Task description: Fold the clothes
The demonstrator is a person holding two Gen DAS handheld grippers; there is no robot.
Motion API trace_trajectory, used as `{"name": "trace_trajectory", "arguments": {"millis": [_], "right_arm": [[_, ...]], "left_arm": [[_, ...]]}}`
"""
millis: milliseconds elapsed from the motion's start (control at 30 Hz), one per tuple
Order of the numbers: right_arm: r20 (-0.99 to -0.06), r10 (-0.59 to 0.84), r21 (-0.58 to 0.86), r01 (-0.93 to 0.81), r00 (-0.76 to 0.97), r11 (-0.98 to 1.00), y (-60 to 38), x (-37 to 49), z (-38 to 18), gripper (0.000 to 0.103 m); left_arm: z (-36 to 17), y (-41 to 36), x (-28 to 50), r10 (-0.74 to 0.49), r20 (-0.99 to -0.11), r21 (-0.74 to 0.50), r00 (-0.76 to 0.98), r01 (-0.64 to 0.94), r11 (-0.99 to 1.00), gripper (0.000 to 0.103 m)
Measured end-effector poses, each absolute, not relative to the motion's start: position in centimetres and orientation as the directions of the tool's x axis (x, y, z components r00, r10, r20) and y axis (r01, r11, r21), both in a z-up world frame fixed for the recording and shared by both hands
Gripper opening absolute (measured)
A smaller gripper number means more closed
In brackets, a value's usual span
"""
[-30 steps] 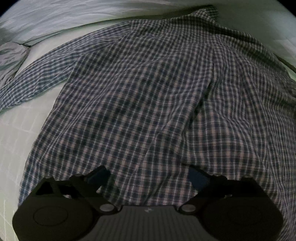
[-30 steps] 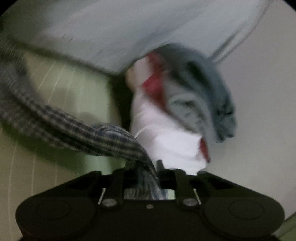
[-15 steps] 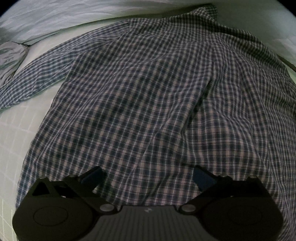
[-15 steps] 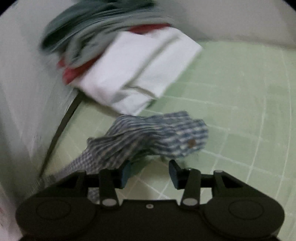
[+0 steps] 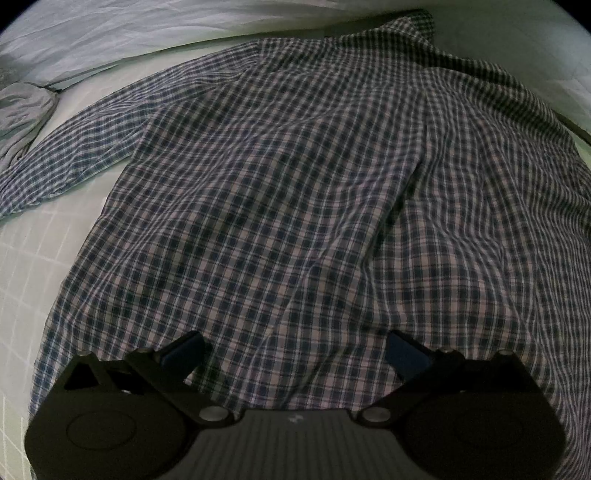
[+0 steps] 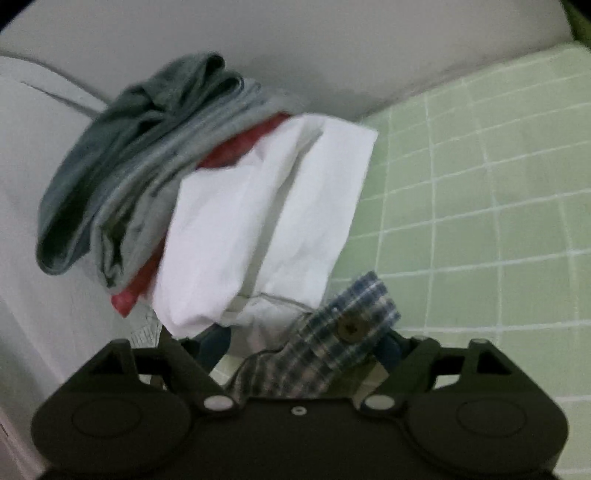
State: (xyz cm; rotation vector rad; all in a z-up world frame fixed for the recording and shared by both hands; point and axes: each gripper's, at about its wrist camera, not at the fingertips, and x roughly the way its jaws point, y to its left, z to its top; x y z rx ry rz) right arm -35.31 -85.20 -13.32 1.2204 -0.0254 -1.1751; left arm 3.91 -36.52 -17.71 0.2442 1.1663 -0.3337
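Note:
A blue and white checked shirt (image 5: pixel 295 206) lies spread on the bed, back up, one sleeve (image 5: pixel 74 155) stretched to the left. My left gripper (image 5: pixel 293 349) hangs wide open just above the shirt's lower part, nothing between its fingers. In the right wrist view the shirt's buttoned cuff (image 6: pixel 351 328) lies loose between the fingers of my right gripper (image 6: pixel 301 345). Its jaws are opening and the pads stand apart from the cloth.
A stack of folded clothes lies by the wall: a white garment (image 6: pixel 266 229), a red one (image 6: pixel 236 147) and grey-blue ones (image 6: pixel 140 166). The bed has a pale green grid-patterned sheet (image 6: pixel 480 206). A pale quilt (image 5: pixel 147 33) is bunched behind the shirt.
My right gripper rolled, swung toward the folded stack and let go of the cuff it was shut on; its jaws spread. The left gripper's jaws spread slightly; it stayed over the shirt.

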Motion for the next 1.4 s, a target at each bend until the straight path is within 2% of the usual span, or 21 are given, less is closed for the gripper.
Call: {"name": "trace_trajectory", "arguments": {"millis": [33,100,200,300,367,400,433,467,500,567,633,700,767,900,933,967,1067,1167,1267,1333,1400], "right_arm": [[-0.555,-0.690,0.715,0.691,0.465,-0.109,-85.4,-34.9,-13.4,0.057],[-0.561,-0.682,0.707,0.701,0.470,-0.099,-85.3,-34.7,-13.4,0.020],[-0.565,-0.705,0.680,0.726,0.429,-0.103,-84.3,-35.0,-11.8,0.016],[-0.526,-0.770,0.590,0.807,0.361,-0.025,-81.5,-35.1,-8.0,0.016],[-0.488,-0.807,0.525,0.850,0.333,0.033,-79.9,-35.1,-5.7,0.017],[-0.505,-0.806,0.483,0.875,0.309,0.032,-79.8,-35.1,-5.4,0.020],[-0.528,-0.802,0.438,0.899,0.280,0.025,-79.8,-35.0,-5.3,0.024],[-0.588,-0.777,0.378,0.926,0.226,-0.017,-80.4,-35.0,-6.3,0.037],[-0.644,-0.746,0.318,0.946,0.172,-0.057,-81.1,-35.0,-7.3,0.044],[-0.732,-0.668,0.281,0.952,0.132,-0.119,-81.8,-35.7,-9.5,0.044],[-0.737,-0.659,0.300,0.946,0.151,-0.120,-81.2,-36.1,-10.2,0.047],[-0.731,-0.666,0.282,0.955,0.152,-0.092,-80.6,-35.9,-10.3,0.071],[-0.724,-0.673,0.225,0.974,0.152,-0.022,-80.9,-34.8,-10.6,0.077],[-0.749,-0.651,0.116,0.991,0.127,0.059,-82.0,-33.0,-11.8,0.077],[-0.752,-0.649,0.104,0.993,0.115,0.056,-82.3,-32.8,-12.0,0.074],[-0.756,-0.646,0.093,0.994,0.105,0.052,-82.6,-32.8,-12.2,0.065],[-0.770,-0.633,0.089,0.996,0.087,0.028,-83.2,-33.3,-12.5,0.057],[-0.754,-0.656,-0.004,0.998,0.033,0.055,-83.7,-33.0,-12.9,0.056],[-0.749,-0.662,-0.003,0.999,0.032,0.051,-85.1,-33.4,-13.0,0.059],[-0.744,-0.668,-0.061,0.996,-0.005,0.060,-85.4,-32.8,-12.3,0.059],[-0.734,-0.678,-0.122,0.990,-0.041,0.072,-85.7,-32.1,-11.7,0.065]], "left_arm": [[-17.7,-36.5,3.9,-0.130,-0.926,0.015,0.353,0.381,0.924,0.103],[-17.7,-36.5,3.9,-0.131,-0.927,0.015,0.353,0.382,0.924,0.103],[-17.6,-36.5,4.0,-0.130,-0.927,0.015,0.352,0.381,0.924,0.103],[-17.6,-36.5,4.0,-0.130,-0.927,0.015,0.352,0.380,0.925,0.103],[-17.7,-36.5,4.0,-0.130,-0.927,0.015,0.352,0.380,0.925,0.103],[-17.7,-36.5,4.0,-0.130,-0.927,0.015,0.352,0.381,0.925,0.103],[-17.7,-36.5,4.1,-0.130,-0.927,0.015,0.352,0.381,0.924,0.103],[-17.7,-36.4,4.1,-0.131,-0.927,0.014,0.352,0.382,0.924,0.103],[-17.7,-36.4,4.1,-0.132,-0.927,0.014,0.352,0.385,0.923,0.103],[-17.8,-36.4,4.1,-0.133,-0.927,0.015,0.351,0.388,0.921,0.103],[-17.9,-36.4,4.1,-0.133,-0.926,0.015,0.352,0.387,0.922,0.103],[-18.0,-36.3,4.1,-0.133,-0.925,0.015,0.355,0.385,0.923,0.103],[-18.1,-36.4,4.0,-0.133,-0.925,0.015,0.356,0.384,0.923,0.103],[-18.2,-36.4,4.0,-0.132,-0.925,0.016,0.357,0.383,0.924,0.103],[-18.2,-36.4,4.0,-0.132,-0.924,0.016,0.358,0.383,0.924,0.103],[-18.3,-36.5,3.9,-0.132,-0.924,0.016,0.359,0.382,0.924,0.103],[-18.3,-36.4,3.7,-0.134,-0.921,0.016,0.365,0.380,0.925,0.103],[-18.4,-36.4,3.6,-0.135,-0.919,0.016,0.370,0.379,0.925,0.103],[-18.4,-36.3,3.5,-0.136,-0.919,0.017,0.370,0.381,0.924,0.103],[-18.4,-36.3,3.4,-0.137,-0.919,0.017,0.370,0.384,0.923,0.103],[-18.4,-36.3,3.5,-0.137,-0.920,0.016,0.368,0.385,0.923,0.103]]}}
